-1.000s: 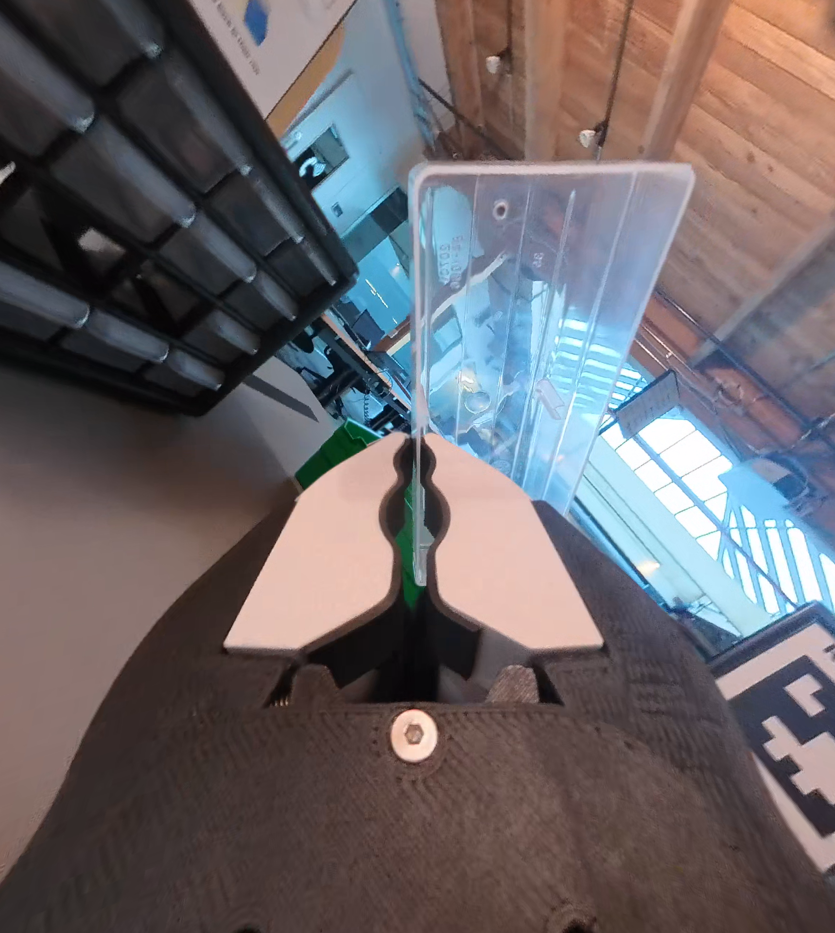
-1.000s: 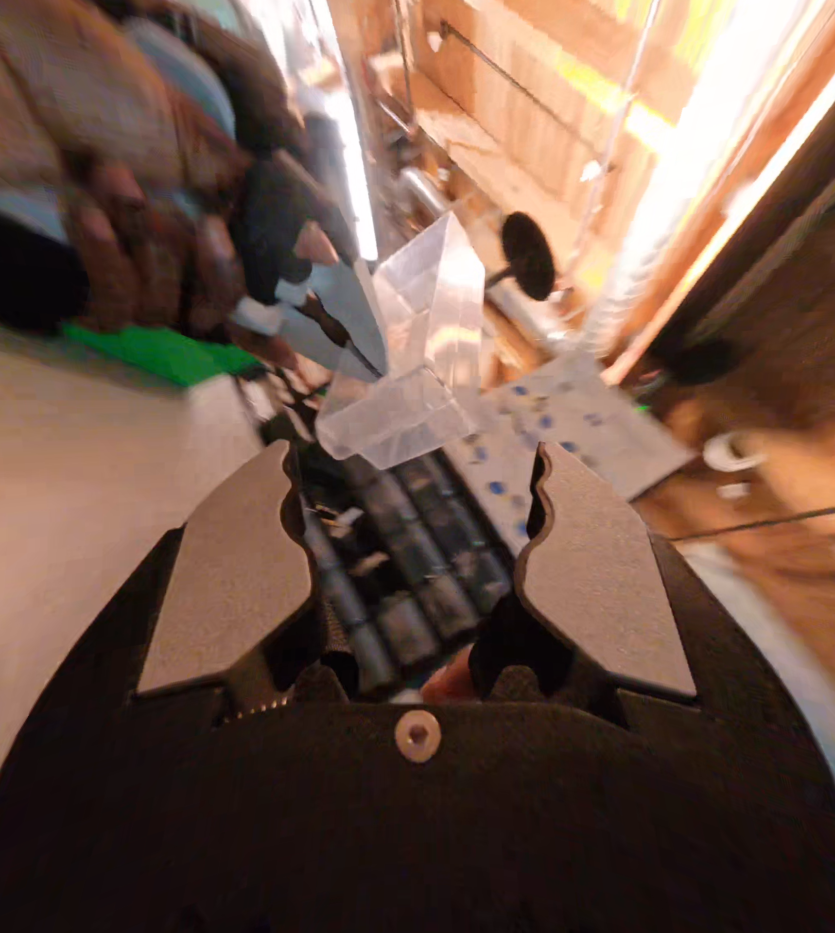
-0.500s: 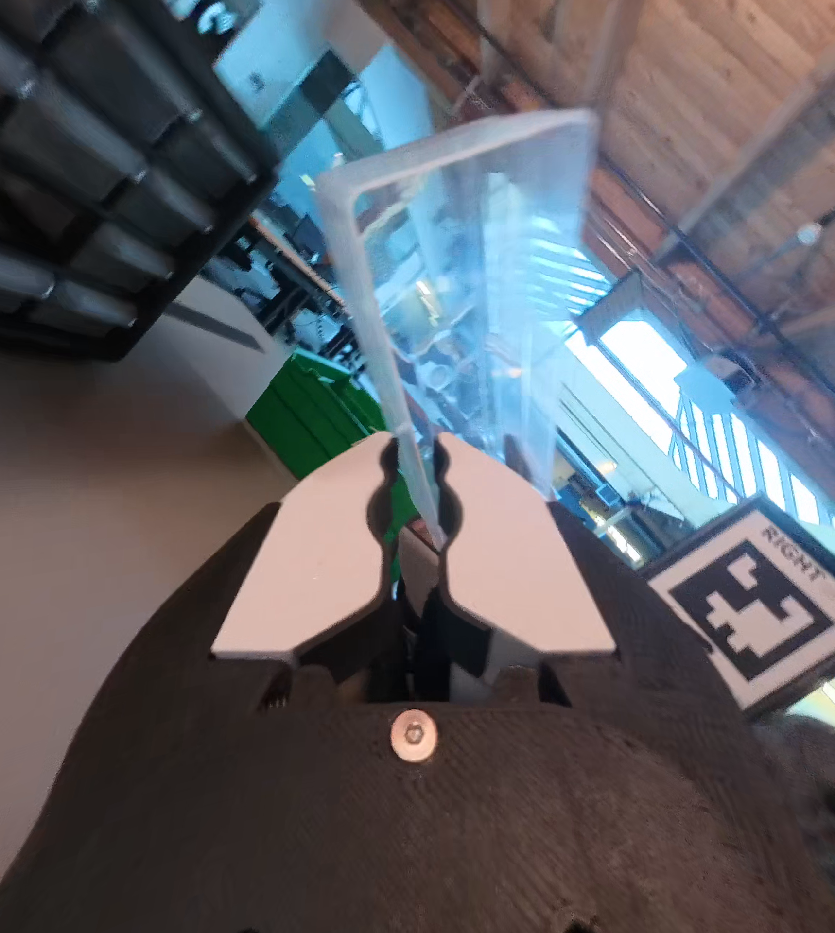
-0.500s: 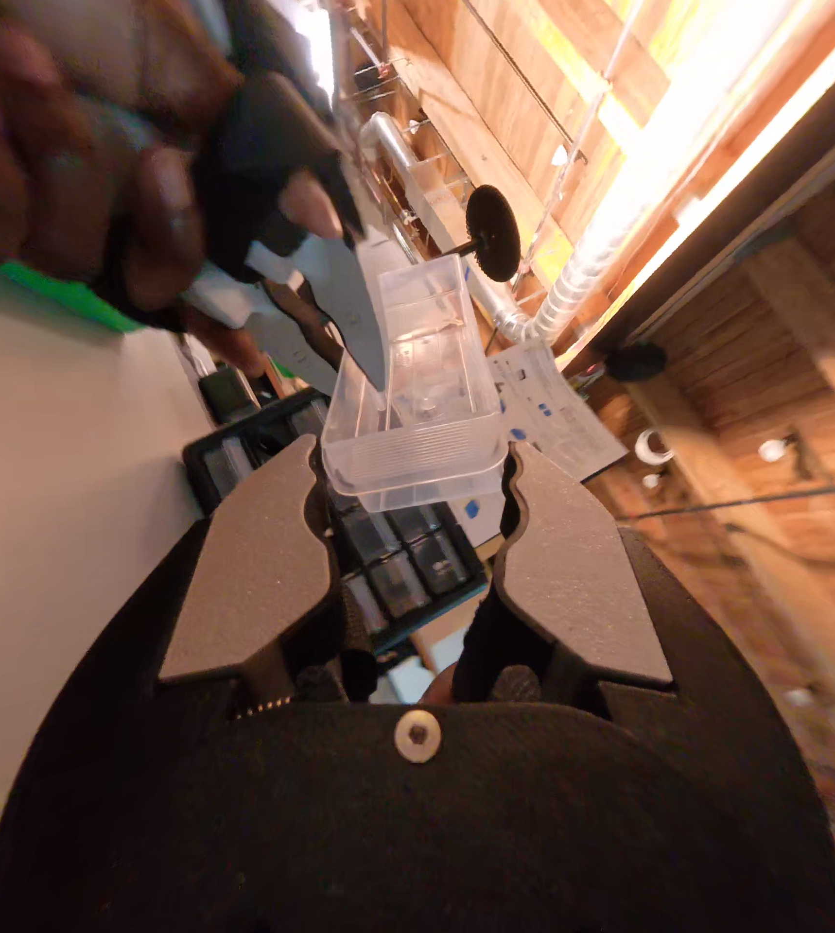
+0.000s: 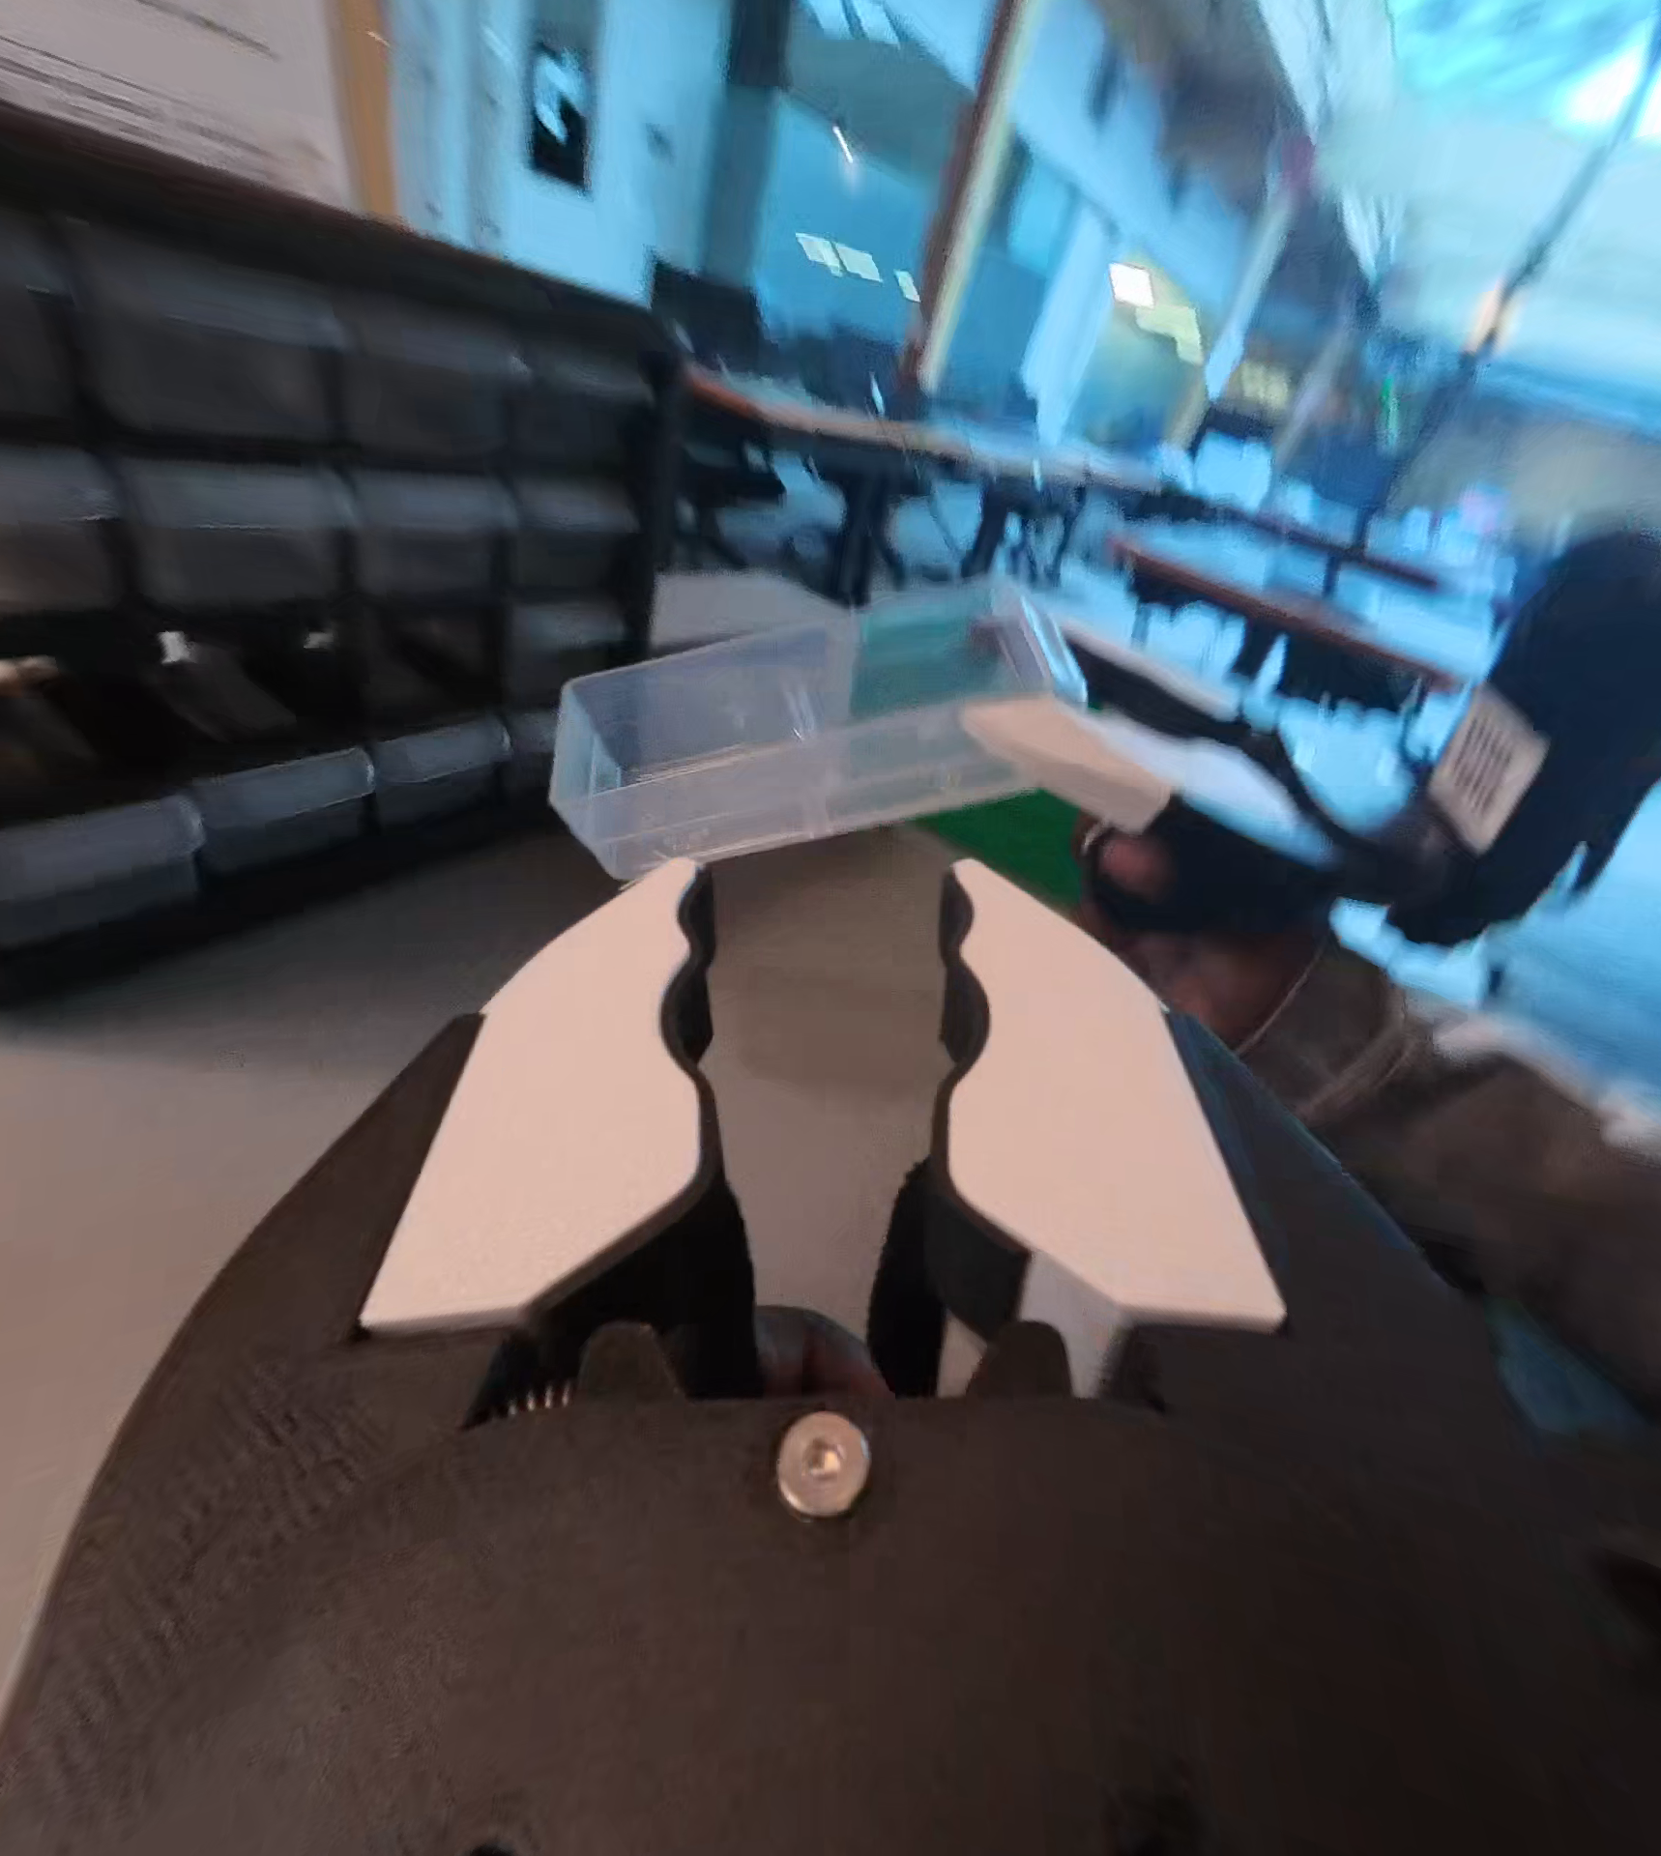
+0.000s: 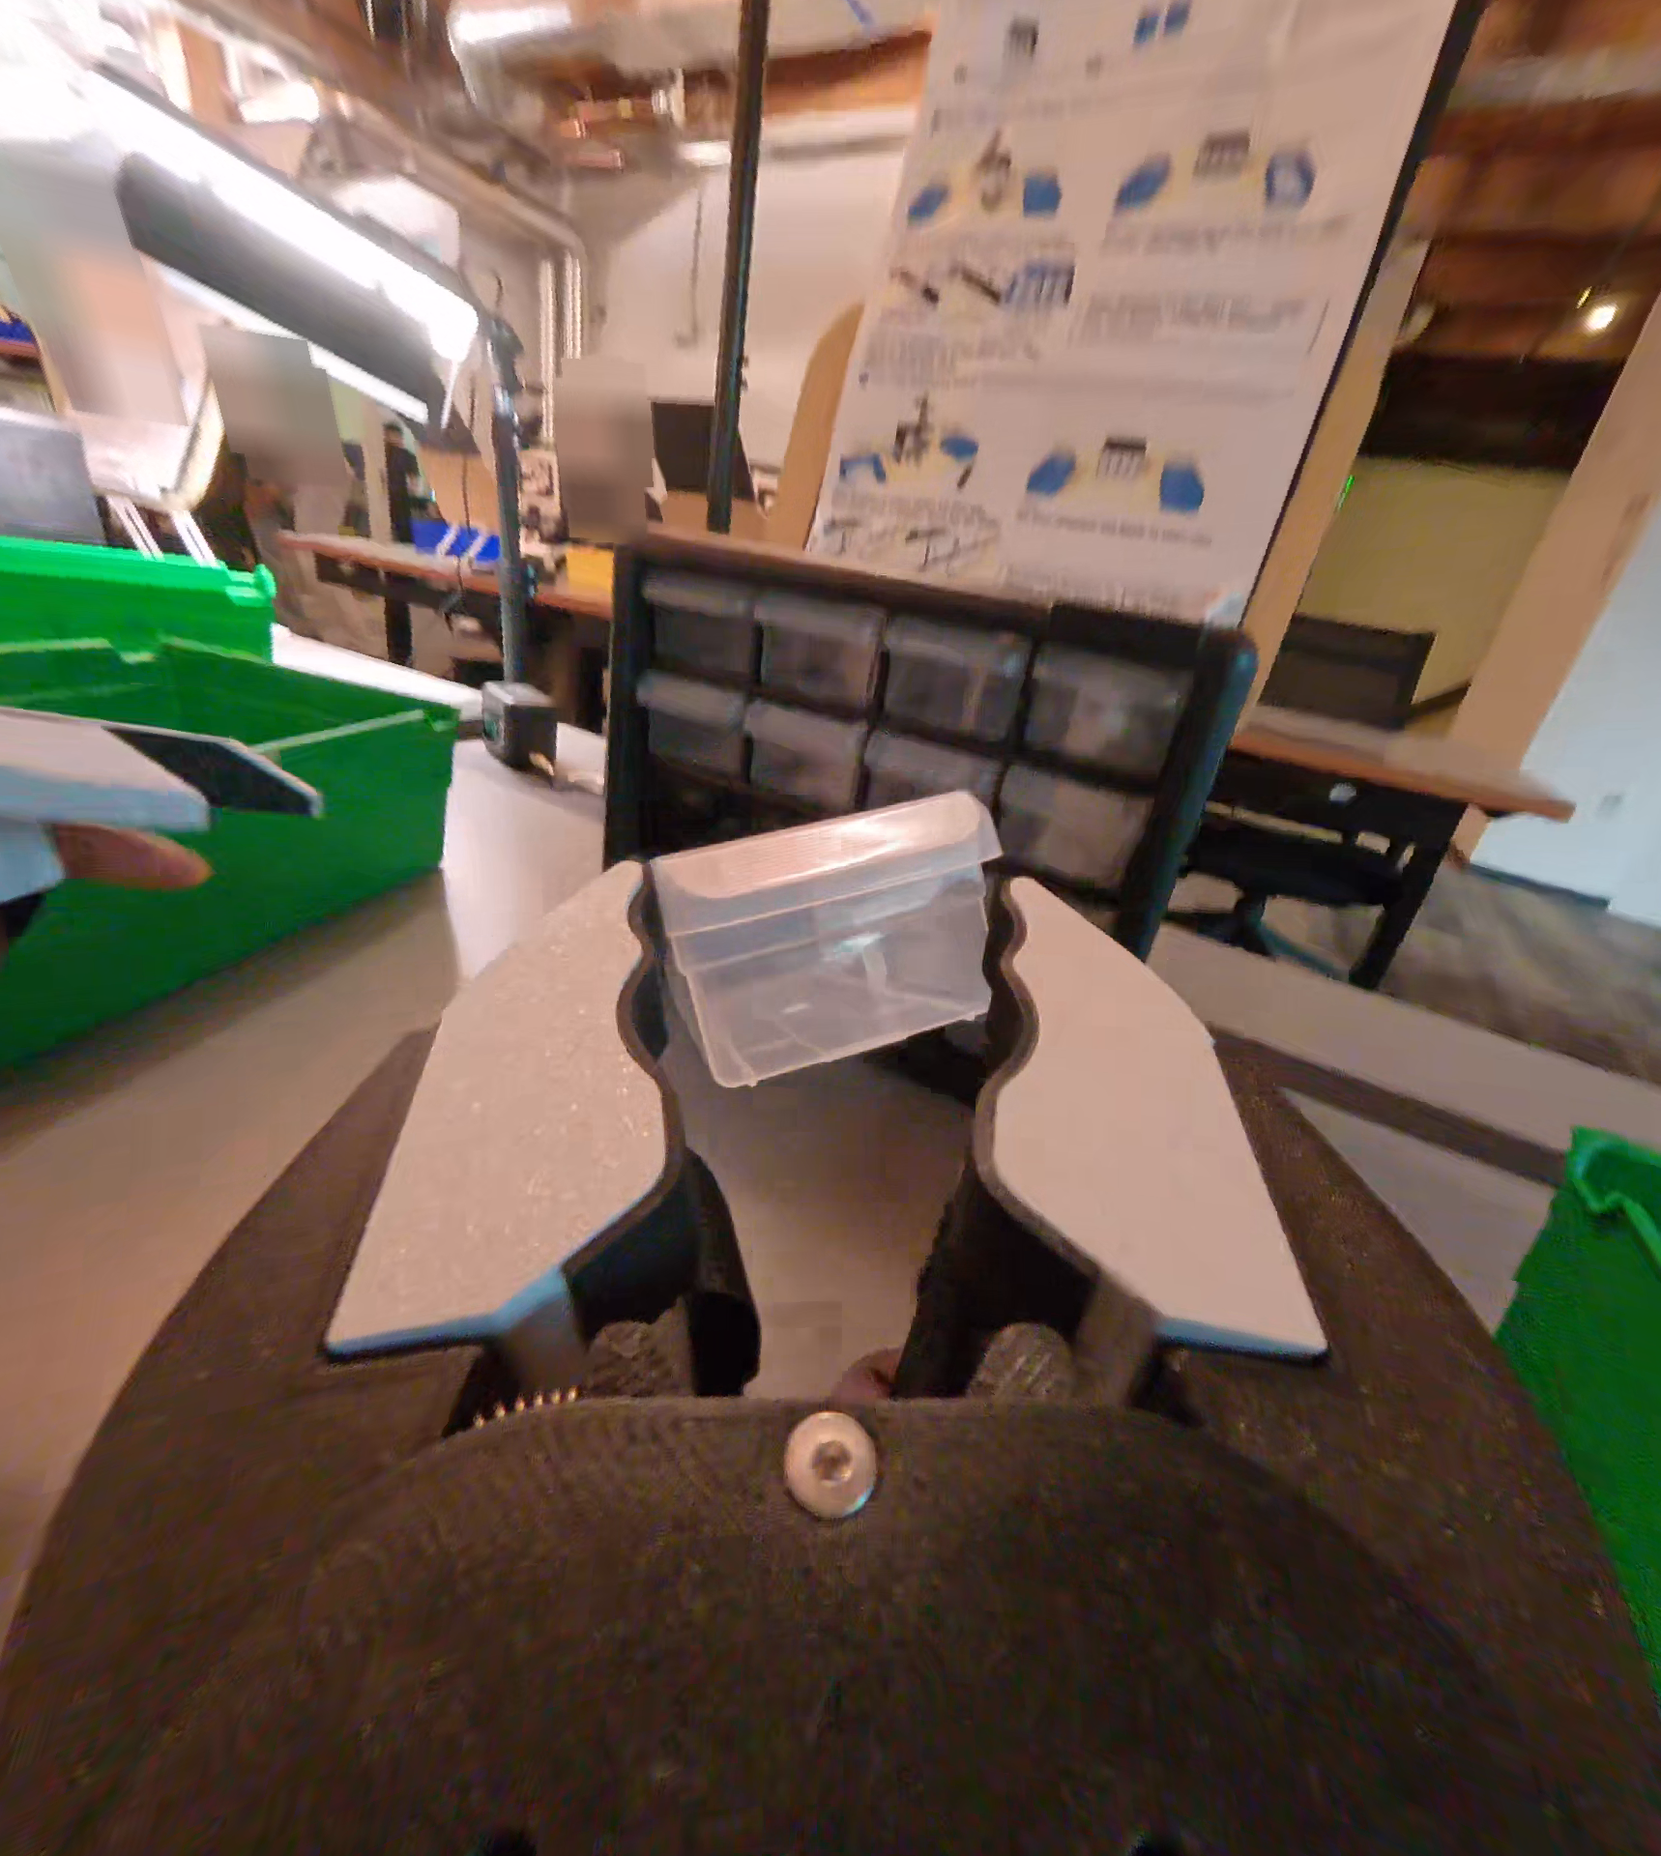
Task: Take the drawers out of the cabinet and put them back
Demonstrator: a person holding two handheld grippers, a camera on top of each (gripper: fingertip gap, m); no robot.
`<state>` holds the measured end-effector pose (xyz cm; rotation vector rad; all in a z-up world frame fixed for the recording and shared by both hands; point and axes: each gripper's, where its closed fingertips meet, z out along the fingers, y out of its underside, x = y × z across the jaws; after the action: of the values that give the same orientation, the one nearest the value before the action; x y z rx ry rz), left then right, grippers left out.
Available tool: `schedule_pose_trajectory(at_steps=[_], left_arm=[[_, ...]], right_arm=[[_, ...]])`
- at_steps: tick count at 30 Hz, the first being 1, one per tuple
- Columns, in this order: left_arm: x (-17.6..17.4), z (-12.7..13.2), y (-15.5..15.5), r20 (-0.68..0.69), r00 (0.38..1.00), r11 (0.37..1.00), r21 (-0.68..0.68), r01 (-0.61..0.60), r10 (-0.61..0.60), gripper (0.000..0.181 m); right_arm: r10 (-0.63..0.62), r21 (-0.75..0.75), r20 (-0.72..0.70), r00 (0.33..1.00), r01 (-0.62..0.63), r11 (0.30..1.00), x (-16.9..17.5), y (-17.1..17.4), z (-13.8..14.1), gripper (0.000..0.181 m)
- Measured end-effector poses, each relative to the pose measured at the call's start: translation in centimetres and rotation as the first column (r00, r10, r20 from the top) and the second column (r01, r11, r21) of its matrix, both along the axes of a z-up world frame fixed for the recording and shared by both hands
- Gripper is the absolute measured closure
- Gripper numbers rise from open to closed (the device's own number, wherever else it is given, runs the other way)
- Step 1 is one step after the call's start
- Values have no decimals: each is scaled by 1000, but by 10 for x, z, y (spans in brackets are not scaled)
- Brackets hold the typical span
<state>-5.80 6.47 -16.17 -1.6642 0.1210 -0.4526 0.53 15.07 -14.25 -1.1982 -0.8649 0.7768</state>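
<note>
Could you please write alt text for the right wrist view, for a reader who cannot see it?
The right gripper holds a clear plastic drawer between its jaws, in front of a black drawer cabinet on a grey table. Green bins sit at either side, and the left gripper shows at the left edge.

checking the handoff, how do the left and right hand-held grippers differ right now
The right hand-held gripper is shut on the clear drawer, held in the air in front of the black cabinet; the left hand-held gripper is open and empty. The right's fingers press the drawer's two sides; the left's have only table between them. Both are the same build: pale fingers on a black body.
</note>
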Motion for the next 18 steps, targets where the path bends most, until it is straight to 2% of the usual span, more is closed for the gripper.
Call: schedule_pose_trajectory(at_steps=[1,2,4,5,6,8,9,11,12,13,14,16,18], left_arm=[[1,-10,7,-159,987,1000,9,6,-5,136],[-1,-15,13,-352,935,998,57,-21,39,131],[7,-12,19,-673,731,982,189,23,113,123],[11,-13,24,-764,631,977,210,47,134,121],[12,-15,31,-806,573,976,212,46,148,115],[12,-17,45,-835,512,969,247,23,201,108],[8,-16,52,-859,439,955,295,7,262,108],[3,-16,60,-906,204,924,383,21,371,109],[3,-17,61,-910,108,913,406,47,399,110],[5,-19,61,-911,52,908,412,71,410,118],[6,-21,60,-913,32,909,408,88,406,130],[5,-18,55,-911,50,905,412,106,409,133],[5,-8,47,-904,67,891,428,152,423,135]], right_arm=[[3,-27,24,1000,-2,1000,-1,1,-6,120],[11,-57,38,999,-8,998,-1,1,-10,120],[44,-99,36,998,-41,994,-2,-2,-13,120],[58,-117,30,998,-54,992,-3,-4,-13,120],[70,-137,23,997,-66,988,-4,-6,-13,120],[92,-195,-7,996,-91,977,-5,-9,-11,120],[107,-235,-30,994,-111,966,-5,-11,-10,120],[135,-309,-79,988,-153,939,-6,-16,-9,120],[150,-343,-94,984,-173,923,-6,-18,-10,120],[166,-377,-112,980,-197,905,-7,-21,-10,120],[181,-405,-130,975,-218,888,-7,-24,-10,120],[208,-402,-119,971,-239,884,-6,-30,-11,119],[282,-332,-64,957,-287,899,-6,-43,-8,119]])
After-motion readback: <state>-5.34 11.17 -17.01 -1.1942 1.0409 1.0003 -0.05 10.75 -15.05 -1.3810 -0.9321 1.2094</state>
